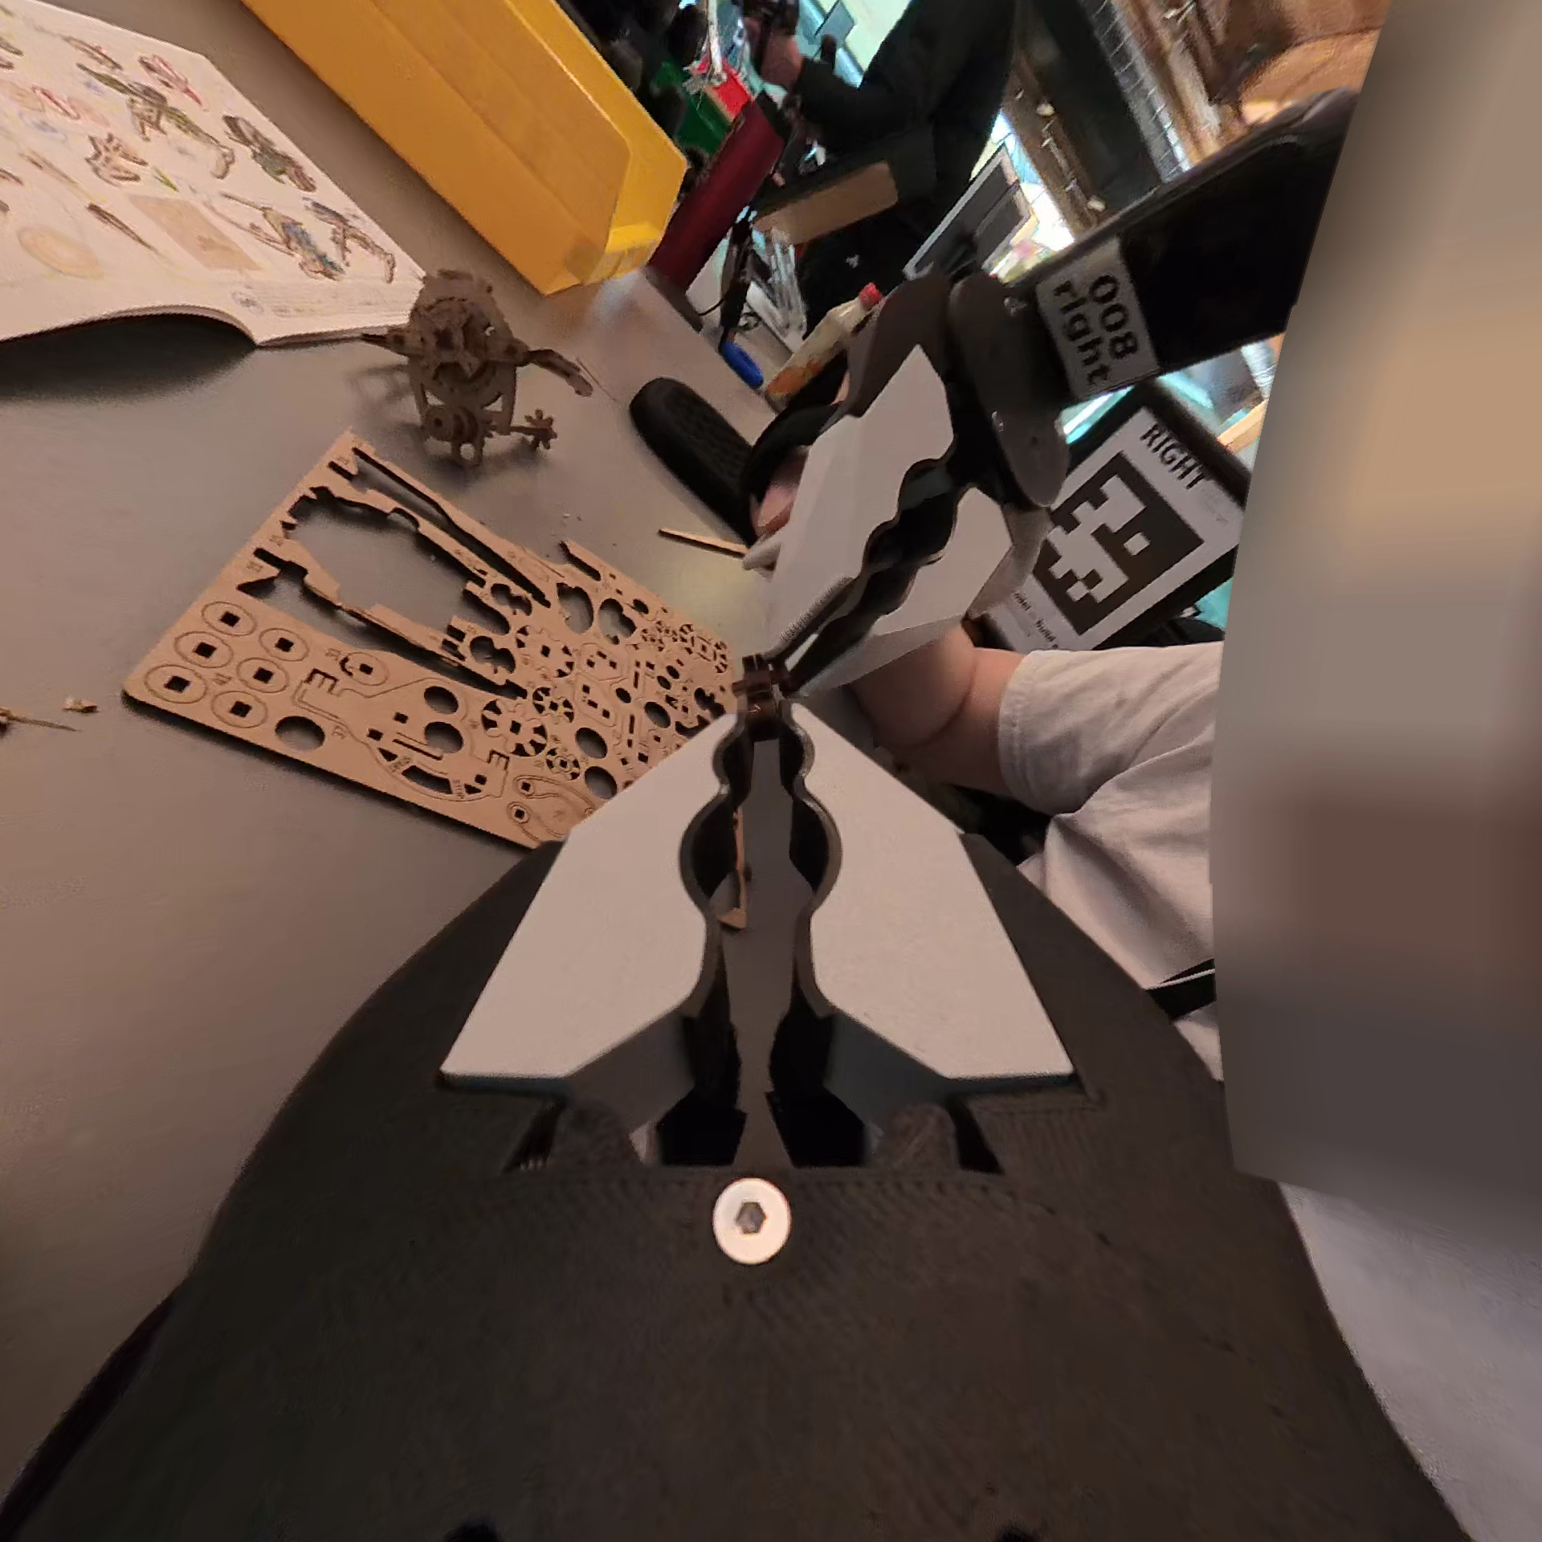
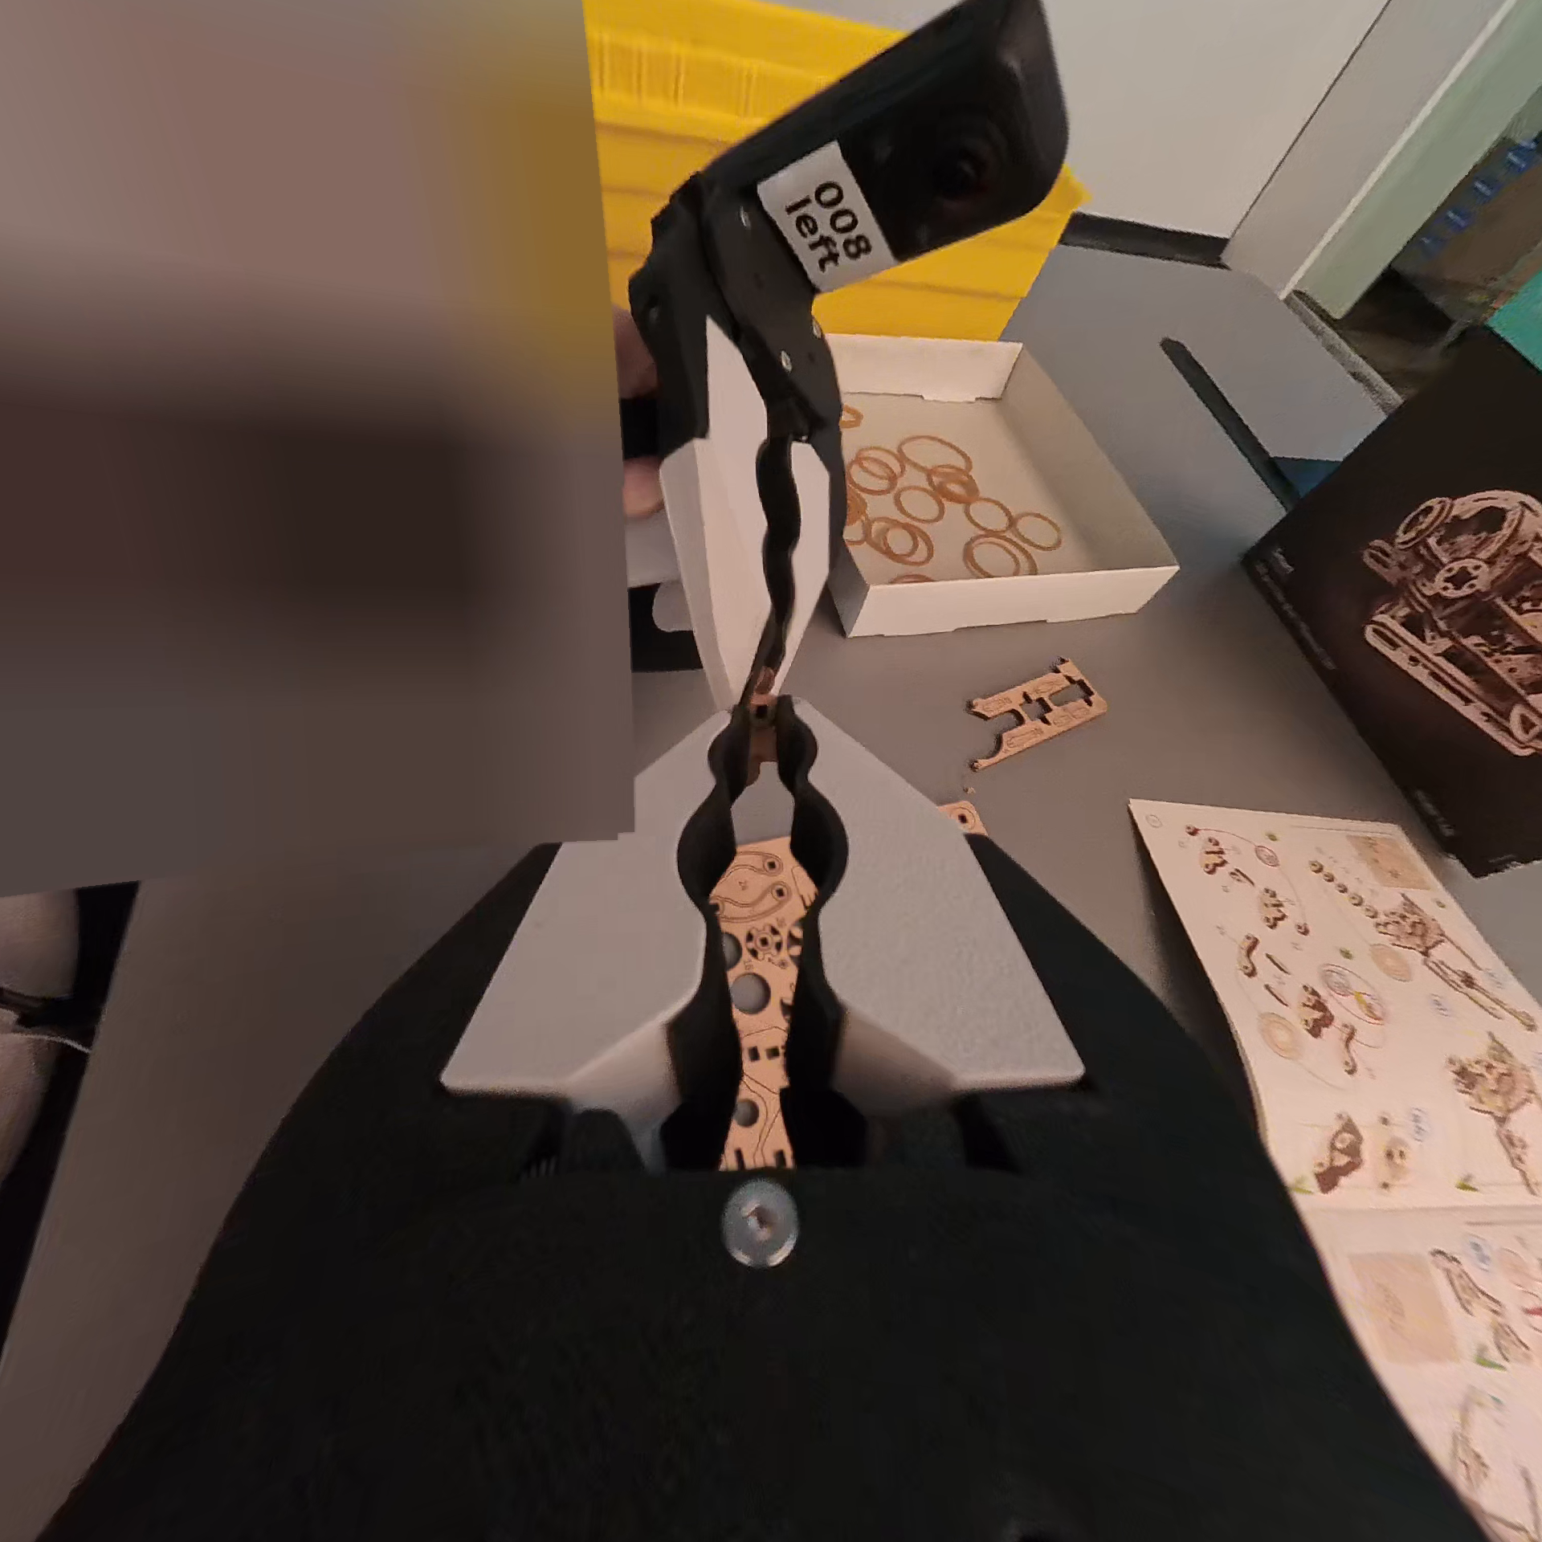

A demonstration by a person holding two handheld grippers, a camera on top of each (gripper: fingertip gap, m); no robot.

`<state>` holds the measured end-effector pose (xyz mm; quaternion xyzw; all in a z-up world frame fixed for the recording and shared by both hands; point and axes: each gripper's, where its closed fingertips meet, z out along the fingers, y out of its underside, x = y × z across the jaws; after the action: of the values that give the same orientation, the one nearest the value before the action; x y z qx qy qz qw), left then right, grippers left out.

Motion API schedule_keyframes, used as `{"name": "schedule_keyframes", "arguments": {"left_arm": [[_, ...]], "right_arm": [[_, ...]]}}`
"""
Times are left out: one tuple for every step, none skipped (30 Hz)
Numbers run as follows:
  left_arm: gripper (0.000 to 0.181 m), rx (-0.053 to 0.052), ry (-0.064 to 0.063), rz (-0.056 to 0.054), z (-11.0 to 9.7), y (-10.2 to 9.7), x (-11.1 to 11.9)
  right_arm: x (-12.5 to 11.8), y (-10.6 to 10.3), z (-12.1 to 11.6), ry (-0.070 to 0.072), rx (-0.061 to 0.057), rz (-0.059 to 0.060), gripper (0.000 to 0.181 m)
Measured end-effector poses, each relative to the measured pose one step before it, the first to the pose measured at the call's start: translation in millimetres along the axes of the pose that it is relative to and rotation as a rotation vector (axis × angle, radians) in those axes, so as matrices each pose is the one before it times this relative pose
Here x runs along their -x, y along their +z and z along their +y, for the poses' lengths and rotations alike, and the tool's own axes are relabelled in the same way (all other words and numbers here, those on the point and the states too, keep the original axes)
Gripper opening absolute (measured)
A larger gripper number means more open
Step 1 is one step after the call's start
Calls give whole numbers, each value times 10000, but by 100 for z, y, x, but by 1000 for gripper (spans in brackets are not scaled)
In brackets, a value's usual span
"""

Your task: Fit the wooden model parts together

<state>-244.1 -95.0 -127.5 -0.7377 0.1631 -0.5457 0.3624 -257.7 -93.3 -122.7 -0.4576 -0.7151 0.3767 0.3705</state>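
Note:
My left gripper (image 1: 758,724) is shut on a small dark wooden part (image 1: 755,691) at its tips, held above the grey table. My right gripper (image 1: 786,659) comes in from the upper right, tip to tip with it. In the right wrist view, my right gripper (image 2: 761,719) is shut on a small wooden part (image 2: 761,744). The left gripper (image 2: 764,680) comes down from above and meets it. The two parts touch between the tips; how they join is hidden.
A cut-out wooden sheet (image 1: 417,667) lies under the grippers and shows between the right fingers (image 2: 755,1001). A part-built model (image 1: 467,367), booklet (image 1: 167,183), yellow bin (image 1: 501,125), white box of rubber bands (image 2: 1001,601), loose wooden part (image 2: 1039,718) and black box (image 2: 1418,626) surround it. Left and right tips are no more than a few centimetres apart.

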Motion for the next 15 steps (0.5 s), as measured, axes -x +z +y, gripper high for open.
{"name": "schedule_keyframes", "arguments": {"left_arm": [[4, -41, -141, 112, 17, 25, 0], [4, -42, -141, 82, -5, 2, 37], [4, -22, -109, 41, 5, 1, 58], [4, -3, -40, -7, 3, -14, 32], [4, -13, 30, -53, -26, -30, 11], [4, 7, 59, -102, -26, -18, 38], [4, 3, 69, -130, -15, -42, 86], [4, 16, 75, -119, 13, -28, 89], [4, -3, 17, -59, -8, -27, 76], [4, -47, -47, -1, -49, -20, 36], [4, -32, -60, 14, -22, -18, 38], [4, -15, -20, -18, -14, -13, 66], [4, -19, 25, -72, -14, -9, 96], [4, 11, 43, -42, 30, 14, 42], [4, 17, 42, 26, 10, 9, -70]], "right_arm": [[-1, 4, 23, 92, -45, -83, 5], [-32, 19, 32, 56, -37, -37, 5], [-34, 47, 60, 15, 5, -4, 6], [-23, 28, 34, -35, 25, 45, 6], [-27, 15, -40, -111, 30, 108, 6], [-37, 27, 8, -183, 99, 158, 5], [-60, 65, 34, -212, 126, 203, 5], [-38, 79, 60, -205, 136, 185, 5], [-67, 66, 51, -183, 120, 187, 5], [-102, 64, 48, -222, 111, 229, 5], [-43, 34, 3, -180, 80, 175, 5], [-43, 48, 28, -126, 101, 145, 5], [-40, 62, 77, -109, 97, 123, 5], [22, 28, 51, -45, 48, 26, 5], [31, -40, -38, 94, -54, -79, 5]]}}
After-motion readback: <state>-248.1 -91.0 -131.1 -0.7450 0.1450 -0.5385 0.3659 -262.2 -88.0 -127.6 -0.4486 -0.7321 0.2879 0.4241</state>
